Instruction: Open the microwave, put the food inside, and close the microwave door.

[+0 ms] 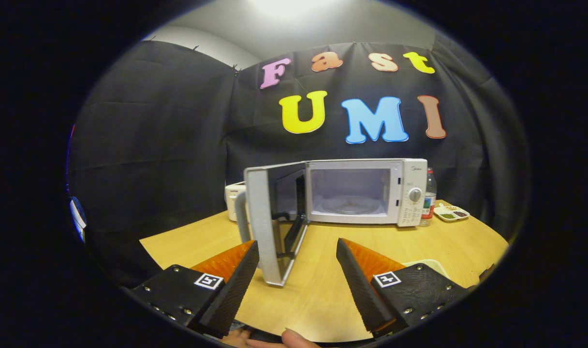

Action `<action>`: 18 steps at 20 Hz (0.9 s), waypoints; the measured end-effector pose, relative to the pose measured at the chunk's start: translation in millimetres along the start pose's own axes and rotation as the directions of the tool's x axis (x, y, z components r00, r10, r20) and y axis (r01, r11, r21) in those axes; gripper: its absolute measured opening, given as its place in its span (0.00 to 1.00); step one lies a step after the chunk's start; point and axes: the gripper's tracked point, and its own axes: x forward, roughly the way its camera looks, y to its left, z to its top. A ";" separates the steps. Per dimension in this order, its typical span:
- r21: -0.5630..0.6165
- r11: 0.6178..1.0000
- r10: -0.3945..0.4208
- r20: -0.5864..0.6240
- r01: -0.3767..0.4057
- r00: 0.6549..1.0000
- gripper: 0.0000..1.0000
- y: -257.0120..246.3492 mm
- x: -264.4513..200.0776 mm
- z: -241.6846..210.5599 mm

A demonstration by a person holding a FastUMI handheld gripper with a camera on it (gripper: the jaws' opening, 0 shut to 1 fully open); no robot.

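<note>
1. The tool (298,285) stands wide apart, its fingers (236,285) holding nothing, above the light wooden worktop (318,290).
2. Just ahead of the left finger, the white microwave's door (267,224) hangs swung open toward the tool.
3. Beyond the fingers sits the white box-shaped microwave (366,191), with its glass turntable (349,205) bare.
4. Right of the microwave stand a clear plastic bottle (430,195) and a small white divided dish of food (451,212).

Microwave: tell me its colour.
White, with a grey-framed door swung open. The microwave shows best in the gripper view, beyond the open tool.
</note>
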 end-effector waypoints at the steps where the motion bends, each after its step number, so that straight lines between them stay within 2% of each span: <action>1: -0.019 0.999 -0.040 -0.003 0.040 0.999 0.97 -25.1 -1.5 -6.0; 6: -0.050 0.984 -0.172 -0.065 0.169 0.983 0.97 -115.1 -7.1 -39.0; 11: -0.097 0.966 -0.253 -0.179 0.239 0.951 0.98 -158.0 -1.4 -75.6; 14: -0.116 0.964 -0.263 -0.267 0.240 0.927 0.98 -167.8 7.0 -96.5; 18: -0.059 0.972 -0.232 -0.405 0.227 0.885 0.98 -174.5 20.0 -127.5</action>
